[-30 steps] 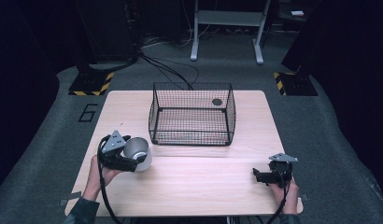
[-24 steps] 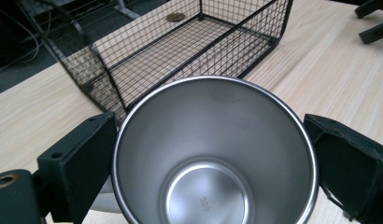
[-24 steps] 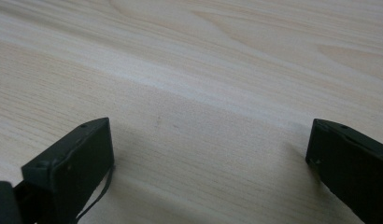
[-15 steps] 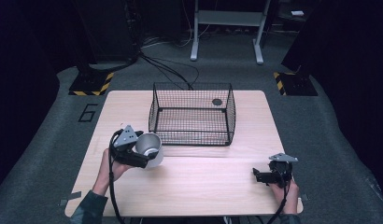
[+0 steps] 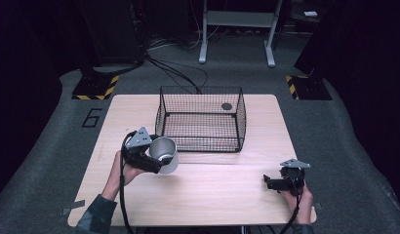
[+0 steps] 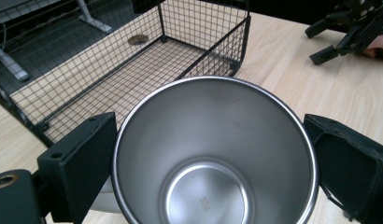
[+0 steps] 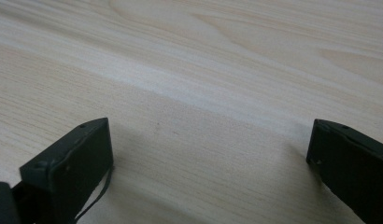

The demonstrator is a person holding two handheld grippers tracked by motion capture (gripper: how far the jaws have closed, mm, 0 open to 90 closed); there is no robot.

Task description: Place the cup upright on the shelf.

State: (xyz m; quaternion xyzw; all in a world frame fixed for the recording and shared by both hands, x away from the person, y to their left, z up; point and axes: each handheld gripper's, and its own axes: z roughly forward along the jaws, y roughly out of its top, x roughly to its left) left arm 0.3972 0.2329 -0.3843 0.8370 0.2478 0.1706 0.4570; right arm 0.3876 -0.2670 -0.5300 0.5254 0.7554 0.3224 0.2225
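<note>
Left fingers (image 6: 89, 158) clamp cup (image 6: 215, 154), mouth tipped up, basket (image 6: 133, 70) just beyond for drop | right fingers (image 7: 70, 163) wide, idle over bench (image 7: 217, 70)

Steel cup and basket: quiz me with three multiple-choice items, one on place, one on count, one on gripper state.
1. Where is the steel cup?
A. Inside the wire basket
B. Between the left gripper's jaws, in front of the basket's near left corner
C. Beside the right gripper

2. How many things lie inside the wire basket?
A. None
B. One
C. Two

3. How does the right gripper stand?
A. Shut on the cup
B. Shut on nothing
C. Open, jaws apart over bare table

Key: 1 B, the left gripper view shows the left gripper with a jaw at each side of the cup's rim; 2 A, only mesh floor shows there; 3 C, the right gripper view shows wood grain between the spread jaws.
</note>
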